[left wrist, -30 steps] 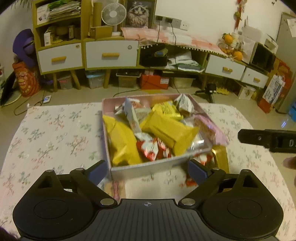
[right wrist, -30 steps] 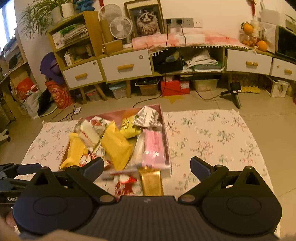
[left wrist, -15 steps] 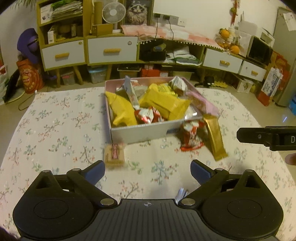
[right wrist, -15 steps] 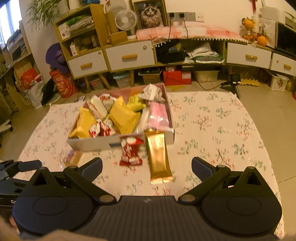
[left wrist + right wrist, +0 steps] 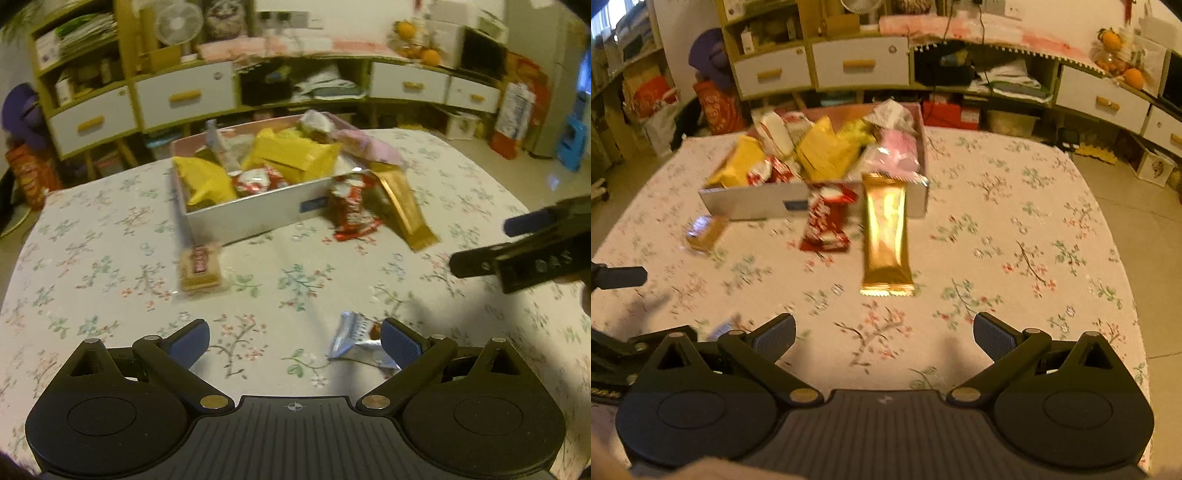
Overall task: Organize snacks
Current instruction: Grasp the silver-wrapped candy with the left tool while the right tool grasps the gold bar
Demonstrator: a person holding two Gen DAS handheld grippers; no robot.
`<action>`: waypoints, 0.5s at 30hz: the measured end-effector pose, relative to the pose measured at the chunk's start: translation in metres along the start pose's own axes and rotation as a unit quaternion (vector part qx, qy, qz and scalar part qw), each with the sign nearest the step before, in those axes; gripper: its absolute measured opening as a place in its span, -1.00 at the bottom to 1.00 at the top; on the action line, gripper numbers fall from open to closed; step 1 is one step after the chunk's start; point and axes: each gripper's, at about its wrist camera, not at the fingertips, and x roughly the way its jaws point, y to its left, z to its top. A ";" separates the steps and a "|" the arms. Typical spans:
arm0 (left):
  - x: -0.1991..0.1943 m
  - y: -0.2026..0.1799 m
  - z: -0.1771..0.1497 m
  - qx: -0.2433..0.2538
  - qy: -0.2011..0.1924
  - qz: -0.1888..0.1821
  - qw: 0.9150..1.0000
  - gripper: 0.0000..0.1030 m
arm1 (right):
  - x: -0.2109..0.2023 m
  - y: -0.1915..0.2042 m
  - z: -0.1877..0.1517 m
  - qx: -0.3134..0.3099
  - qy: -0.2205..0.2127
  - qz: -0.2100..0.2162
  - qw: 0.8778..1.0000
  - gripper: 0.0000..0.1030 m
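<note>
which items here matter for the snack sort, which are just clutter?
Job: snack box; gold bar; red packet; tan biscuit pack; silver wrapper.

Clutter: fan; drawers; oranges.

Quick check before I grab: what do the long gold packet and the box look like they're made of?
Gold packet: likely metallised foil or plastic film, glossy, with bright glare streaks and crimped ends. Box: probably cardboard, matt pale wall, thin straight edges, pinkish inside; blur leaves it open.
</note>
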 end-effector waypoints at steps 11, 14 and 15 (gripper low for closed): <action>0.017 -0.031 -0.015 0.068 -0.003 -0.061 0.996 0.91 | 0.011 -0.008 -0.007 -0.018 -0.009 0.002 1.000 0.99; 0.021 -0.033 -0.014 0.069 -0.001 -0.065 0.995 0.78 | 0.016 -0.007 -0.005 -0.029 -0.012 0.006 0.999 0.99; 0.023 -0.033 -0.013 0.069 0.004 -0.063 0.996 0.65 | 0.018 -0.007 -0.004 -0.030 -0.014 0.008 0.999 0.99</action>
